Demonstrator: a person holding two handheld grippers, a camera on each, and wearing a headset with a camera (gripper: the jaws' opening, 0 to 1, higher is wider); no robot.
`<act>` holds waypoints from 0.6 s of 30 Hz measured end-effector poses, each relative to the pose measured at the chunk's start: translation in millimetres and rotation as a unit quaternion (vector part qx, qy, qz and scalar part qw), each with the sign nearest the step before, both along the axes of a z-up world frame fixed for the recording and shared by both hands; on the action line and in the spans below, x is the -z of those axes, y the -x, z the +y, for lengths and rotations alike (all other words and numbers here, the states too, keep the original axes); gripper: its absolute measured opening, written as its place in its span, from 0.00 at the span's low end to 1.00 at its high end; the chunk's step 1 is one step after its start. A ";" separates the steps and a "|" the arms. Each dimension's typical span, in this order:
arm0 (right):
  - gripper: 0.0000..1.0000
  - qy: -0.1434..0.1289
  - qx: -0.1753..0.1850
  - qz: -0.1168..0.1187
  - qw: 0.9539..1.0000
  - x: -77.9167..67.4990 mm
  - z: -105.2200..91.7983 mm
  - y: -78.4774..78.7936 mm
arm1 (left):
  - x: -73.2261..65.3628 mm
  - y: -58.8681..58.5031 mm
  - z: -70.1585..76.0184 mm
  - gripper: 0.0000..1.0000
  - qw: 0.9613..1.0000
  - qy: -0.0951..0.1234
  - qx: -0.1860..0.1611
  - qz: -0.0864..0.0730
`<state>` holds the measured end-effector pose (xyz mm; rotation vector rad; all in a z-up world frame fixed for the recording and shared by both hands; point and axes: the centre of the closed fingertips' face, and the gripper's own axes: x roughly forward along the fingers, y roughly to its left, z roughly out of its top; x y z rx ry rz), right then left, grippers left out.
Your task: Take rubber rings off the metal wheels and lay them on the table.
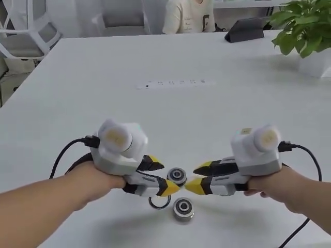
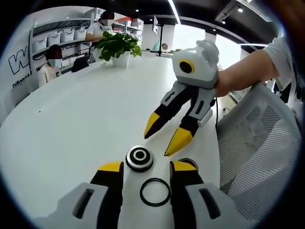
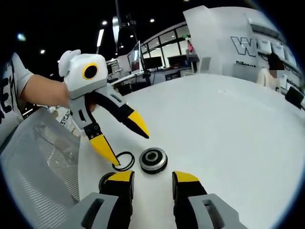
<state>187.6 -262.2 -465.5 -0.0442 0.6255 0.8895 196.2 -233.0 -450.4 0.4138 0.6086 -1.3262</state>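
Between the facing tips in the head view, a wheel (image 1: 177,174) lies flat on the surface (image 1: 207,103), axle up, so no side of it favours one approach. The left hand-held gripper (image 1: 165,176) points in from the left and the right hand-held gripper (image 1: 194,176) from the right. Both have their jaws apart and are about equally near the wheel. A loose ring (image 1: 159,202) lies just under the left one's lower jaw, beside a second wheel (image 1: 183,208).

Seen in the left gripper view, the wheel (image 2: 139,158) sits just ahead of the spread jaws, slightly toward the jaw on the view's left. The ring (image 2: 155,192) lies on the surface between them, and the right hand-held gripper (image 2: 159,142) slants down at the wheel from beyond.

Seen in the right gripper view, the wheel (image 3: 153,160) is straight ahead and centred on the gap. The ring (image 3: 124,161) lies just beside it, at the left hand-held gripper's (image 3: 127,148) lower tip. Whether this wheel still wears a ring I cannot tell. A short, straight advance would probably bracket it.
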 end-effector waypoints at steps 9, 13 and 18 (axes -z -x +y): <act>0.30 -0.001 -0.001 0.004 1.000 2.5 -0.2 0.8 | 2.8 -2.6 -7.5 0.30 1.000 0.007 -0.006 0.012; 0.30 -0.002 0.000 0.005 1.000 2.6 -0.2 0.9 | 4.6 -4.3 -9.7 0.25 1.000 0.004 -0.004 0.008; 0.30 -0.002 0.001 0.005 1.000 3.3 -0.6 0.7 | 6.8 -5.8 -11.8 0.23 1.000 0.002 -0.003 0.008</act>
